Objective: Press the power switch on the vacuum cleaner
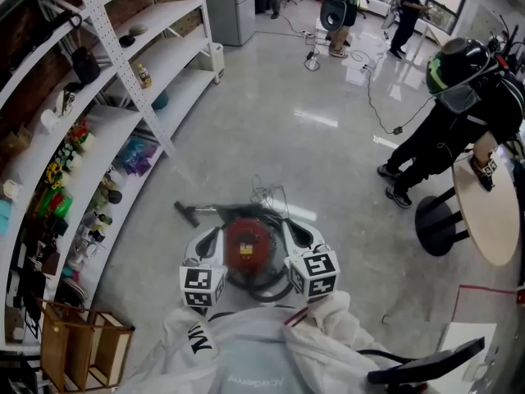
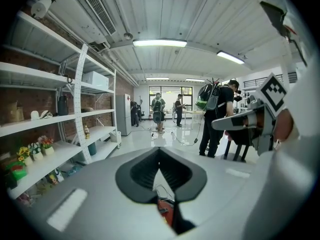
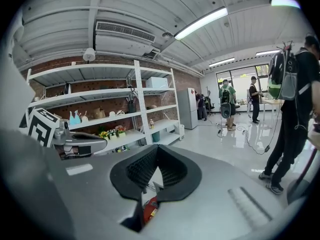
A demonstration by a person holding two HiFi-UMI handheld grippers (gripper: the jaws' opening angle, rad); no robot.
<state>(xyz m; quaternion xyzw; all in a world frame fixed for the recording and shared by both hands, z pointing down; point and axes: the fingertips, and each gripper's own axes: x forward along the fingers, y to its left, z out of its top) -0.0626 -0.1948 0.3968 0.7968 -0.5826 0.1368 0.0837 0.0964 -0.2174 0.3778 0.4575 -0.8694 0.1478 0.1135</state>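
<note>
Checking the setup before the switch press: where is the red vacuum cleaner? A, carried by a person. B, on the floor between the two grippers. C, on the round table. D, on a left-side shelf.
B: the head view shows the red vacuum cleaner on the grey floor, between the left gripper and the right gripper.

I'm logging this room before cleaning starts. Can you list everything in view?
Red canister vacuum cleaner: one, red, on the floor, bottom centre of the head view.
Black hose wand: one, black, floor just left of the vacuum cleaner.
White metal shelving: one run, white, along the left, holding small items.
Wooden crate: one, brown, bottom left.
Round beige table: one, beige top on black base, right.
Person in black clothes: one, standing by the table.
Left gripper: one, grey, jaws shut, nothing held.
Right gripper: one, grey, jaws shut, nothing held.
</note>
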